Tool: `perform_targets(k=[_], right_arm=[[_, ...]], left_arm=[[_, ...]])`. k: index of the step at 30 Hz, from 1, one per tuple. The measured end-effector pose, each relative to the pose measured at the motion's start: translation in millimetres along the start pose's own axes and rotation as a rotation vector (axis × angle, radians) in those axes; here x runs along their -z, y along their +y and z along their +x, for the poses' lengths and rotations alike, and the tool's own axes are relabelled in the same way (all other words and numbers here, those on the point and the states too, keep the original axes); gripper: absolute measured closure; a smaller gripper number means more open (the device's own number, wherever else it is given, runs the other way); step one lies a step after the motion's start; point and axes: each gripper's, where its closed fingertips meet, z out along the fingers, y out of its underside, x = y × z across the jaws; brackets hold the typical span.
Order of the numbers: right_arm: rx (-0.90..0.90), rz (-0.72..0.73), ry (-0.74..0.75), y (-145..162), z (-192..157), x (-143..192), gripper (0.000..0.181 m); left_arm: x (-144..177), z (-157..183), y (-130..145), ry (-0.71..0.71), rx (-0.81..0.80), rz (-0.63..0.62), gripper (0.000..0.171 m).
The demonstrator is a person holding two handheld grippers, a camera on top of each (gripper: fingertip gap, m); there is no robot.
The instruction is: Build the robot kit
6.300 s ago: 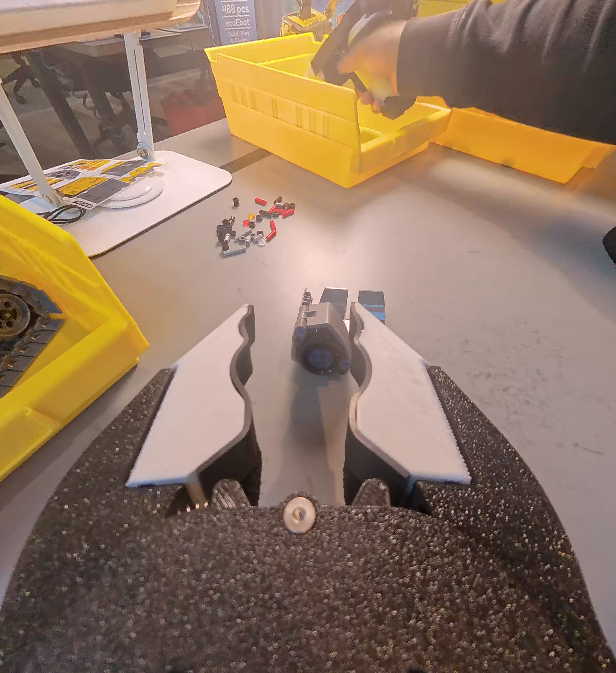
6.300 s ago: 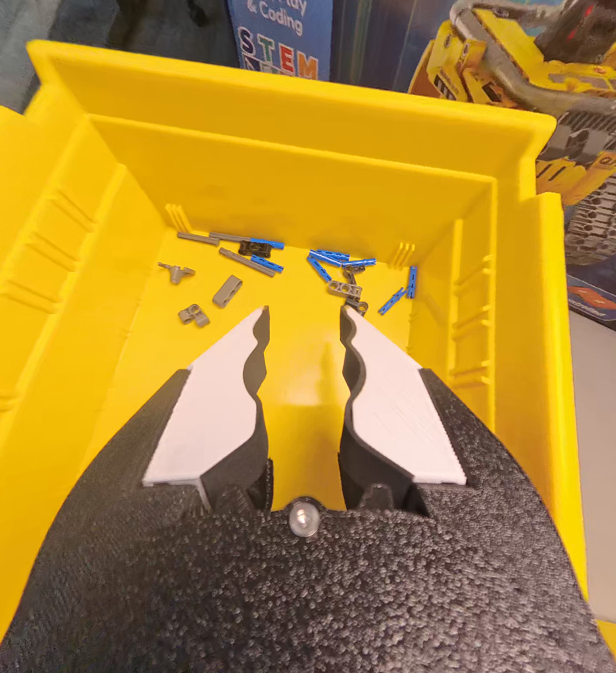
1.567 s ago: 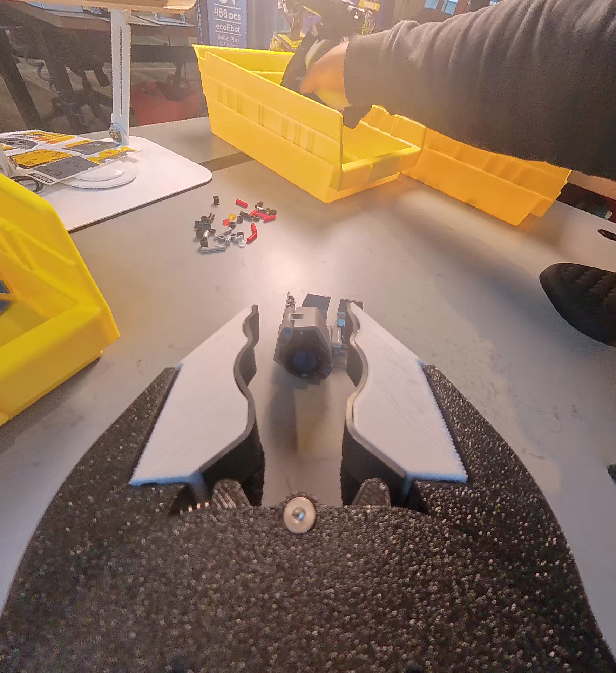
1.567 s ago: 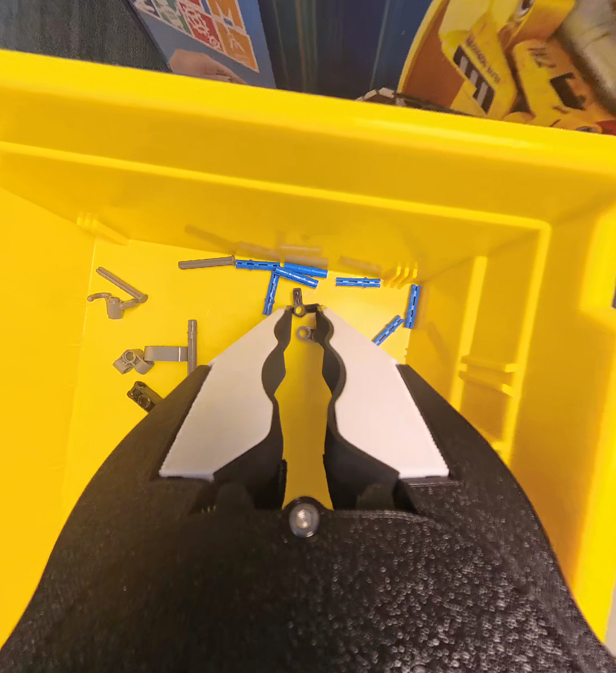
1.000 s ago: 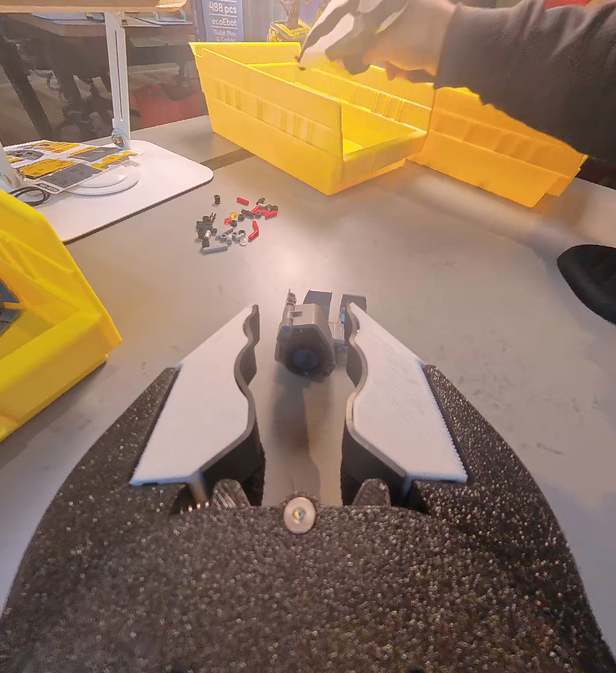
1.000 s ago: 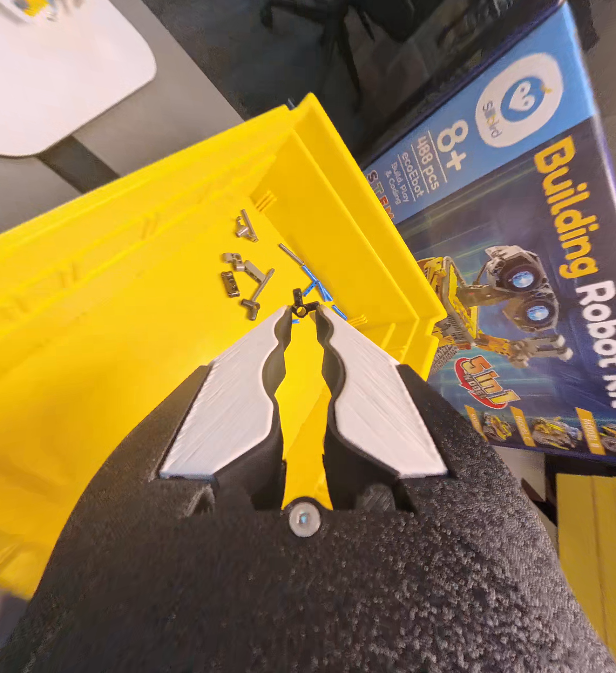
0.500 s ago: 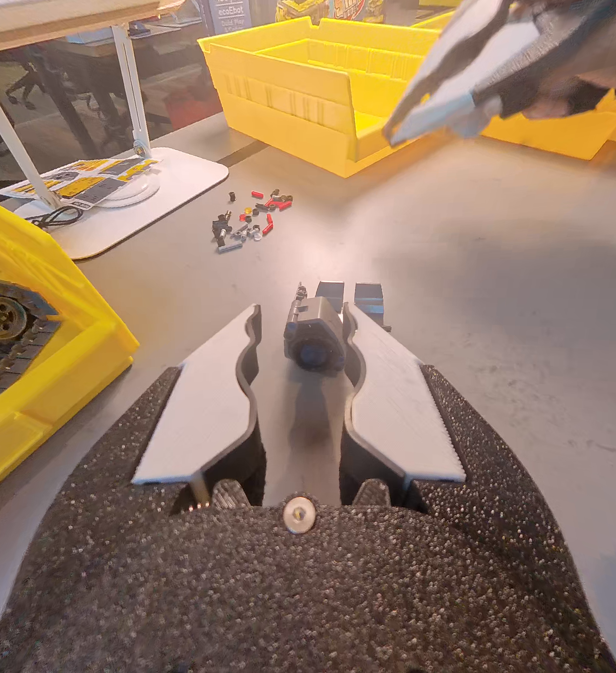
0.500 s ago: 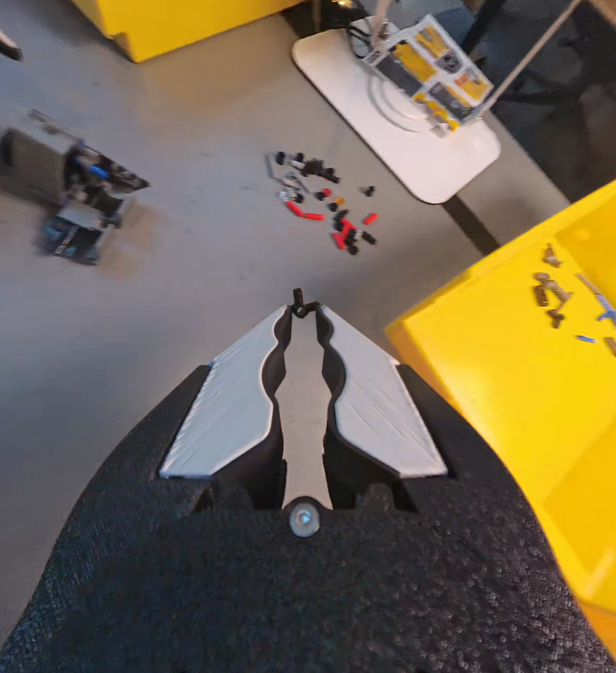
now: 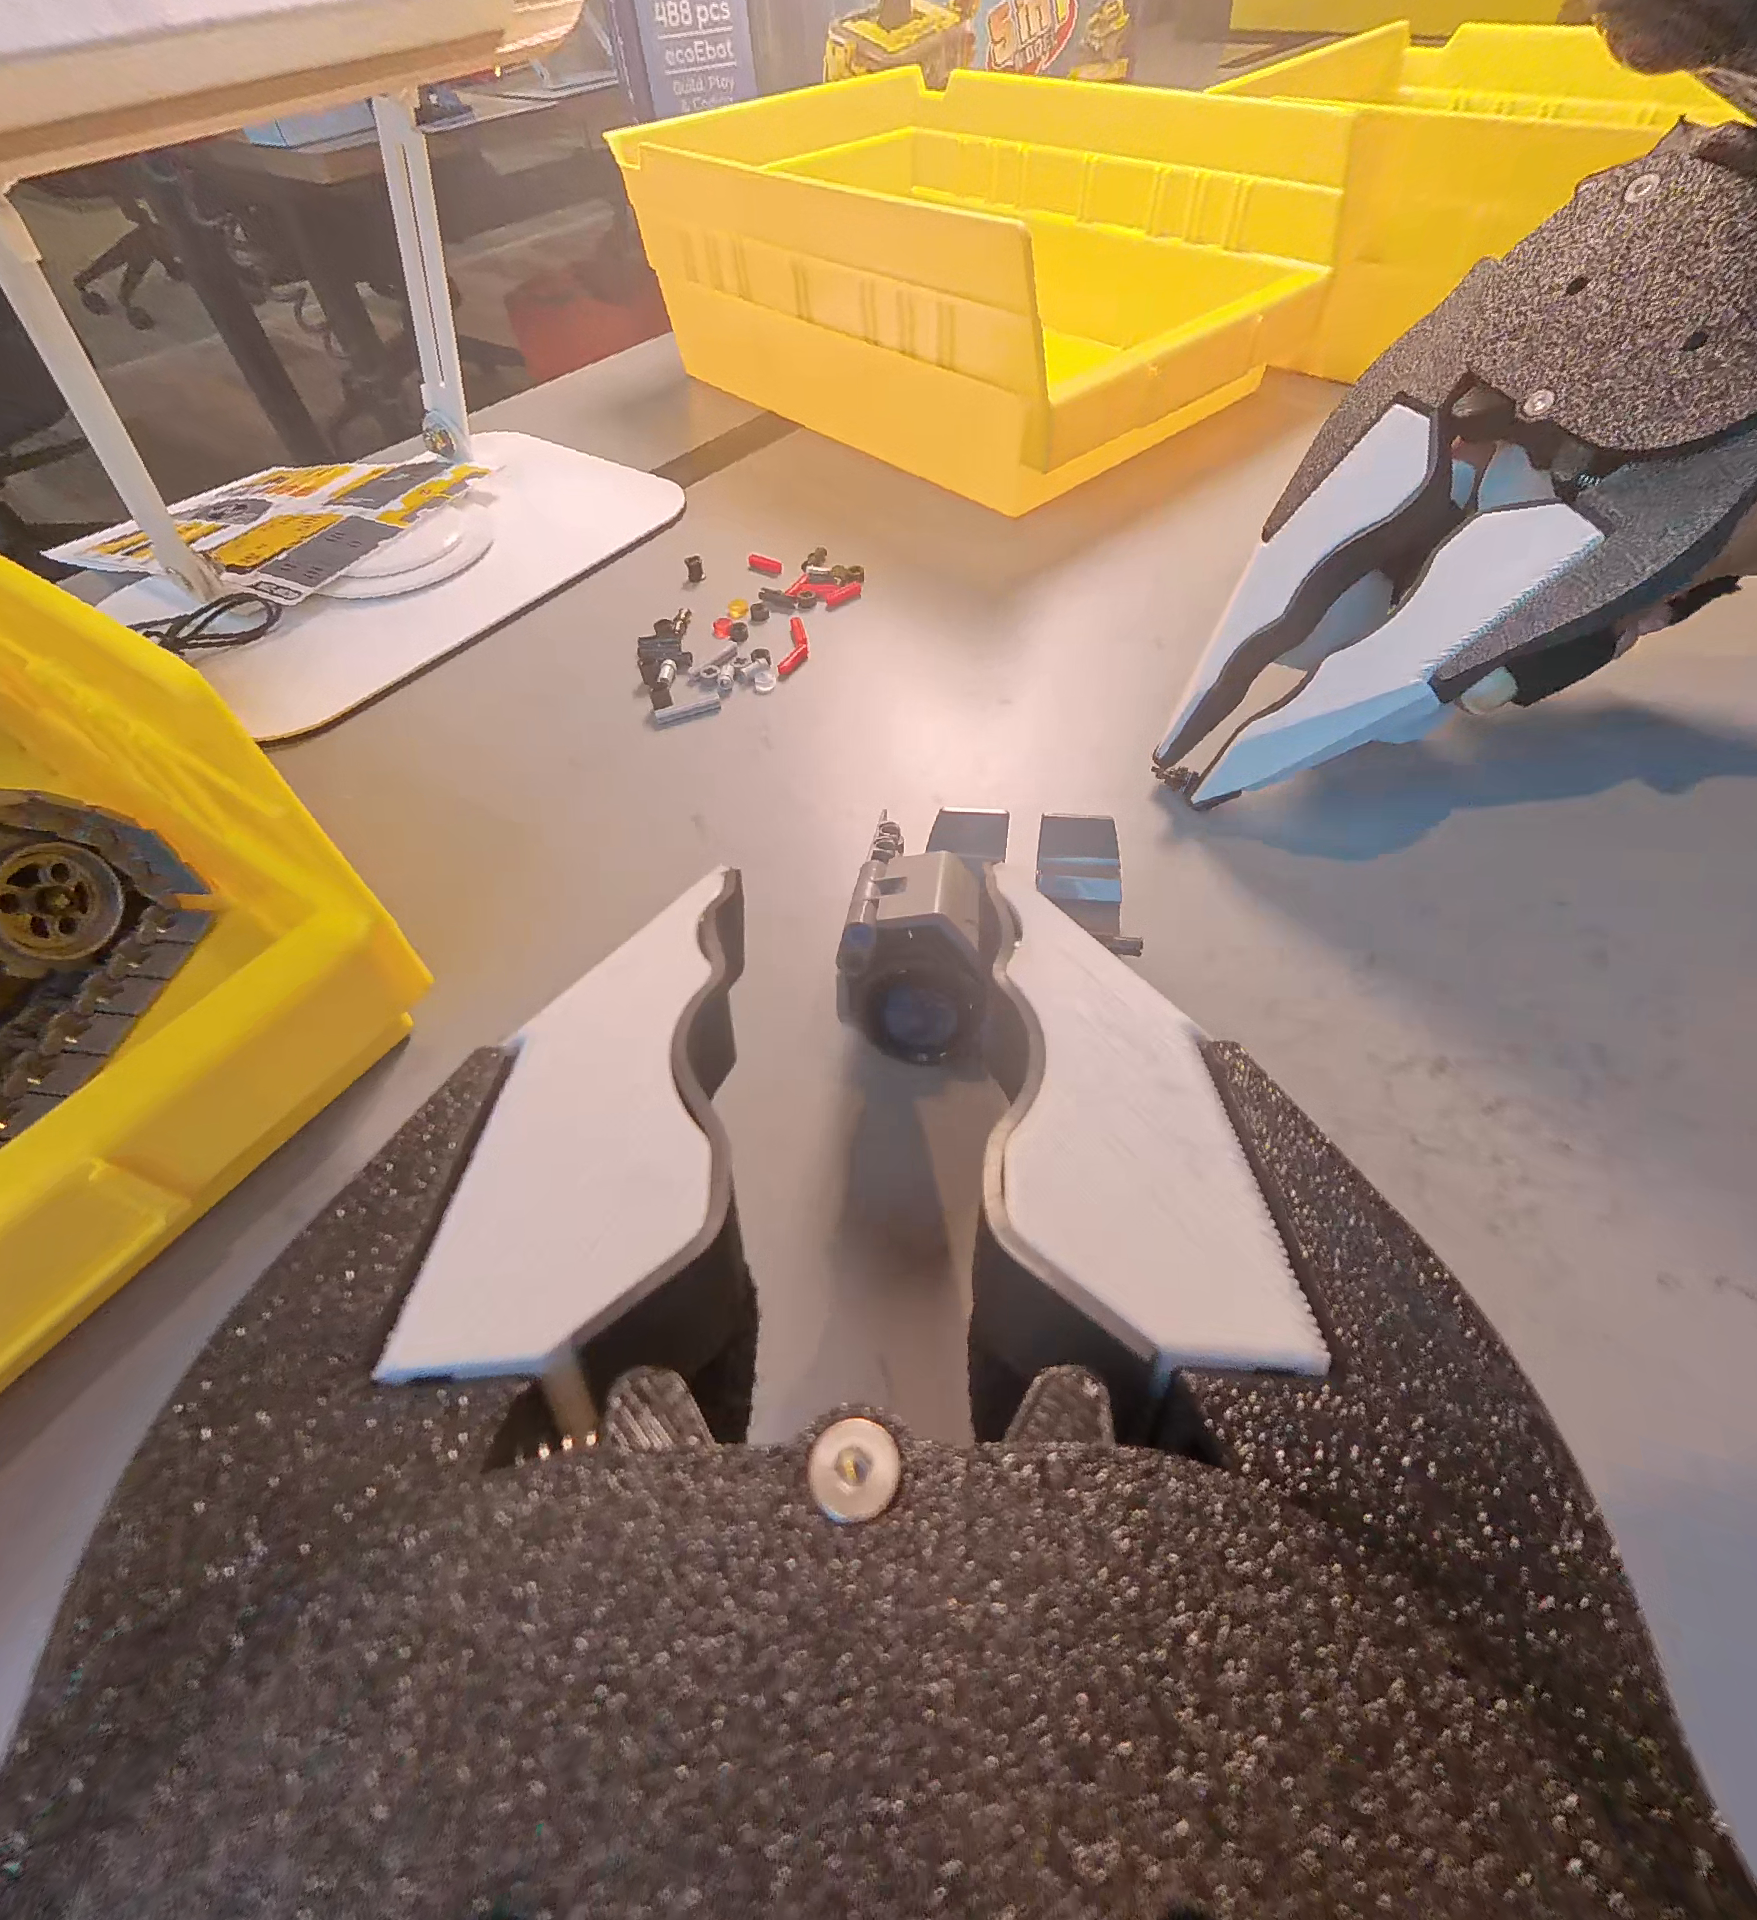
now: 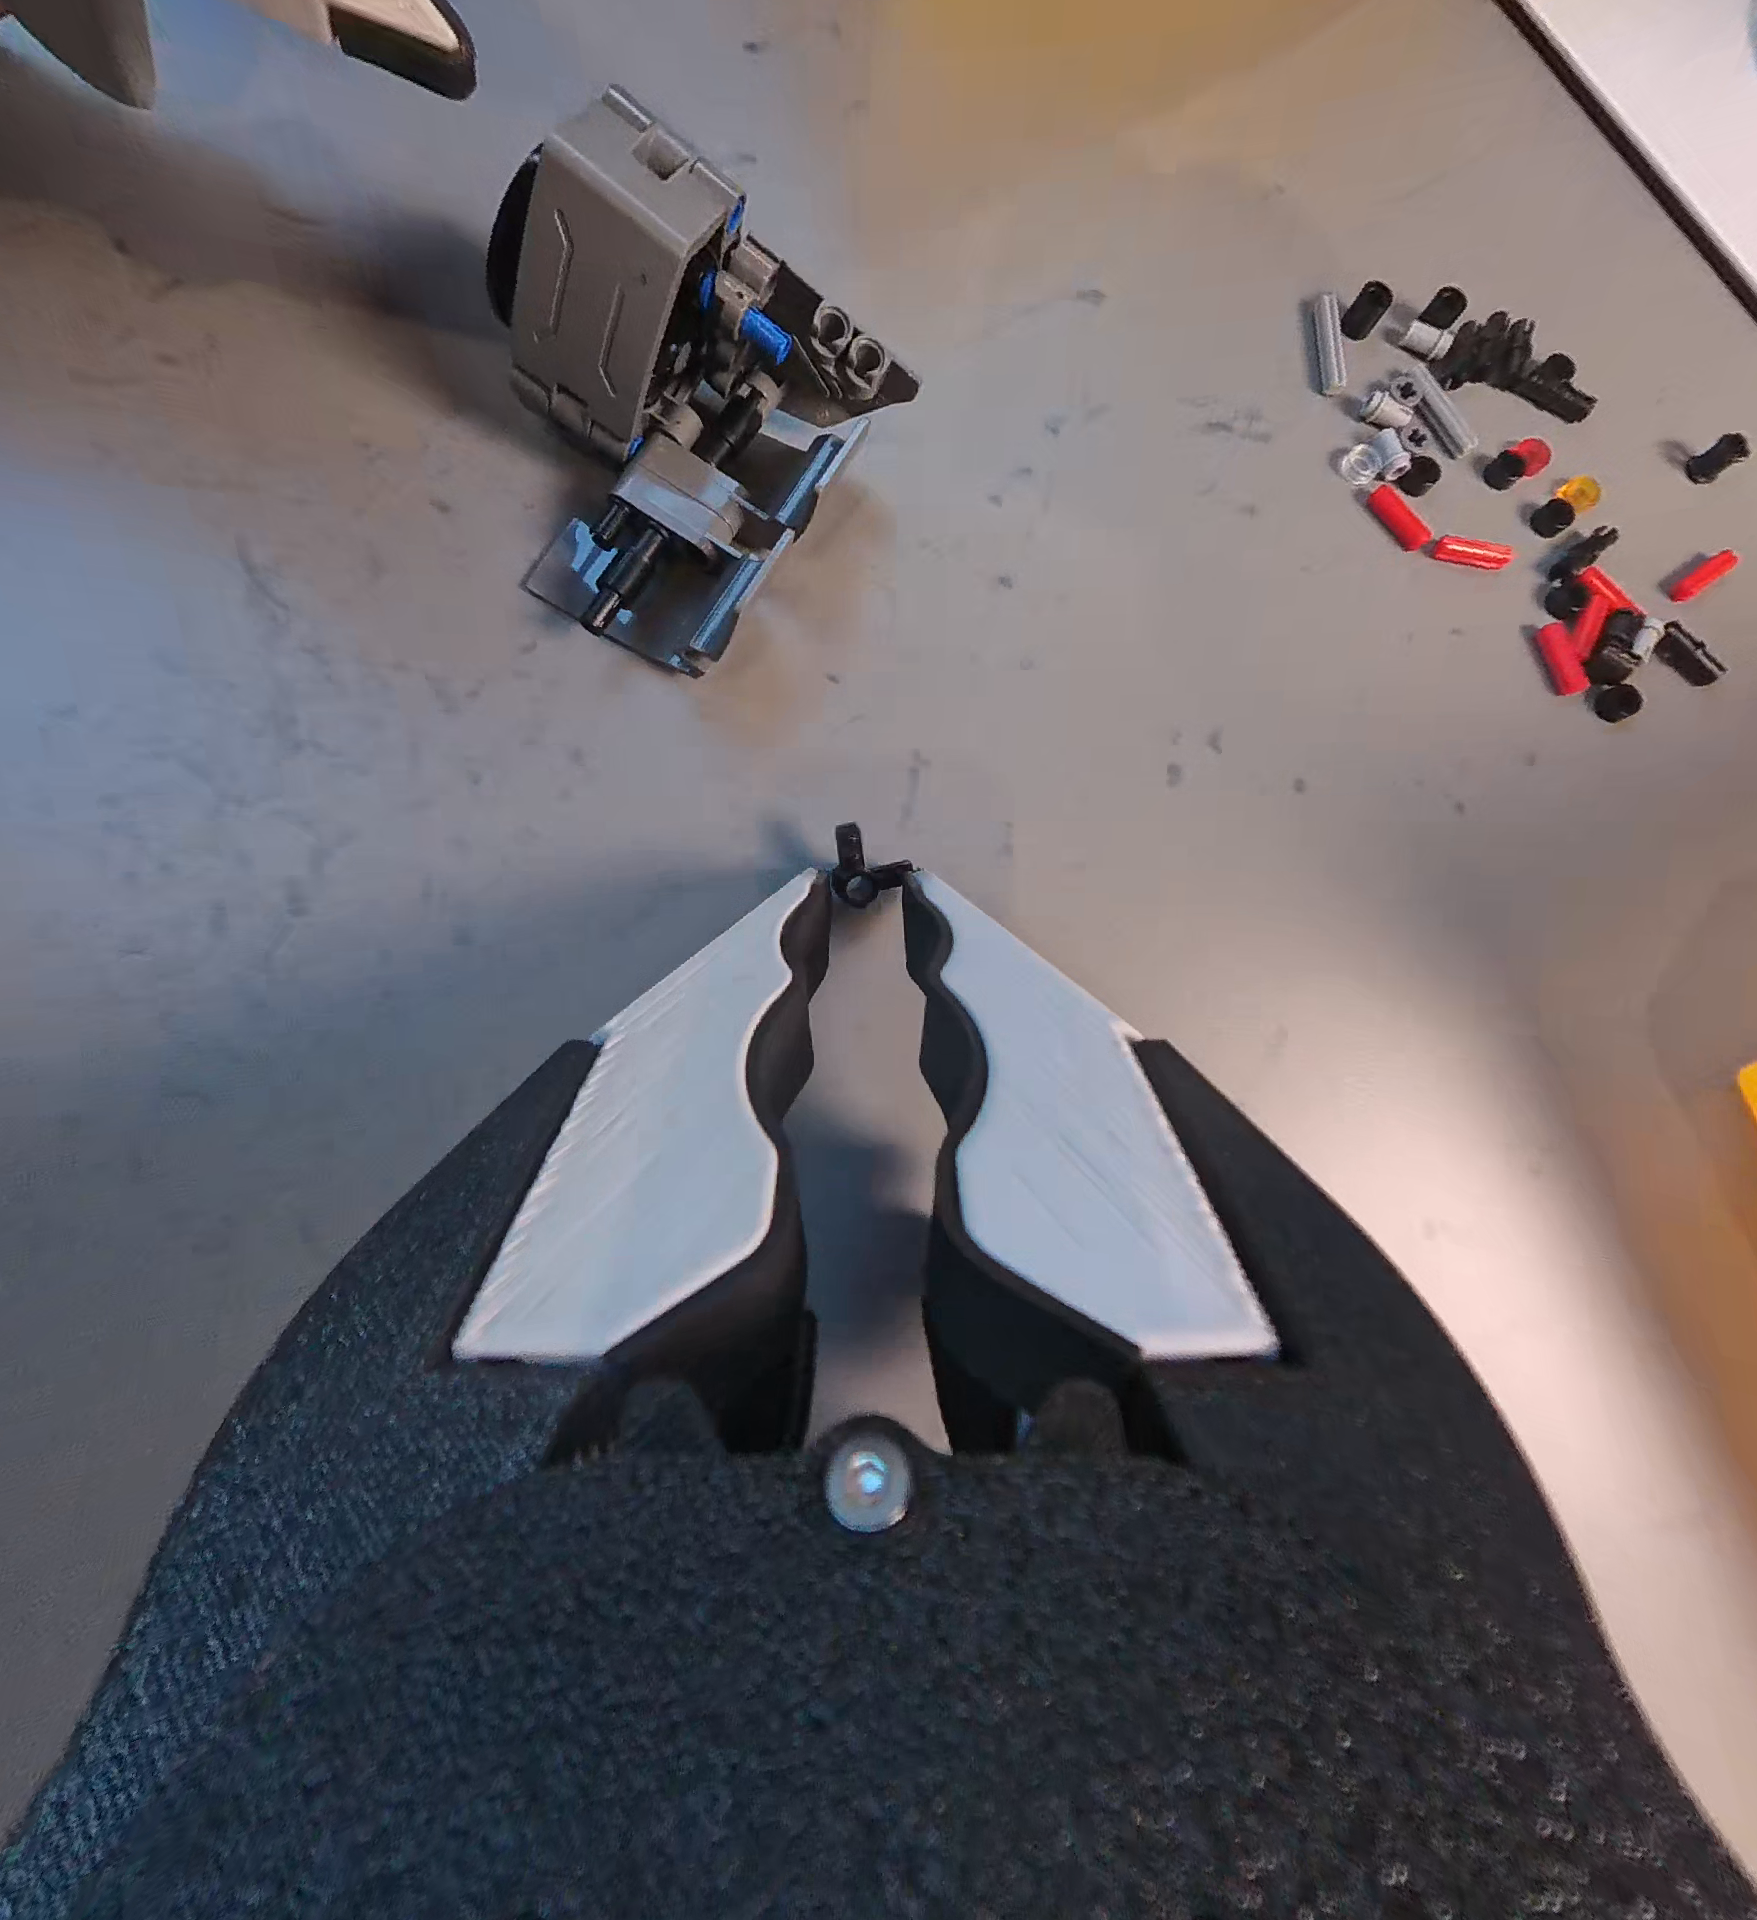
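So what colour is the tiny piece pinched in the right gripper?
Black; the right wrist view shows it best.

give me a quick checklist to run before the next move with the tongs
1. Right tongs grip on the small black connector piece: ok, pinched at the very tips.
2. Grip security: cannot tell, only the tips hold the piece.
3. Left tongs state: ok, open, with the grey motor assembly between the fingers, against the right-hand one.
4. Assembly resting on the grey table: ok, not lifted.
5. Space between right tongs and assembly: ok, bare table between them.
6. Loose pile of red and black pins: ok, off to the side, apart from both tongs.
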Motion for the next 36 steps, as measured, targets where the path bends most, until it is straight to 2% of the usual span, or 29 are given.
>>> perform_targets(k=[5, 8, 11, 15, 19, 23, 30, 33, 36], right_arm=[[0.001, 0.014, -0.023, 0.3, -3.1, 2.2, 0.161], [-0.039, 0.083, -0.055, -5.5, -2.6, 5.9, 0.155], [-0.083, 0.227, -0.047, -22.8, 9.0, 18.1, 0.148], [-0.141, 0.472, 0.033, -50.9, 36.6, 51.2, 0.145], [-0.168, 0.617, 0.163, -56.7, 66.6, 78.0, 0.143], [-0.179, 0.626, 0.248, -49.3, 86.9, 78.0, 0.142], [-0.22, 0.508, 0.249, -55.3, 103.3, 36.5, 0.143], [-0.198, 0.536, 0.295, -67.1, 110.5, 36.2, 0.142], [-0.179, 0.621, 0.394, -77.7, 122.0, 52.5, 0.136]], left_arm=[[-1.9, 0.2, -0.2, 0.005, -0.007, -0.002, 0.127], [-1.8, -0.7, -0.9, 0.002, -0.004, 0.001, 0.126], [-1.0, -2.2, -1.8, 0.0, 0.006, 0.009, 0.126], [-0.2, -3.5, -2.6, 0.0, 0.018, 0.015, 0.125], [-0.2, -3.5, -2.7, 0.002, 0.019, 0.016, 0.125], [0.0, -3.5, -3.0, 0.004, 0.022, 0.018, 0.125], [0.7, -0.7, -3.6, 0.016, 0.026, 0.022, 0.125], [2.2, 2.8, -4.5, 0.028, 0.031, 0.029, 0.125], [3.5, 4.4, -6.6, 0.032, 0.026, 0.037, 0.125]])
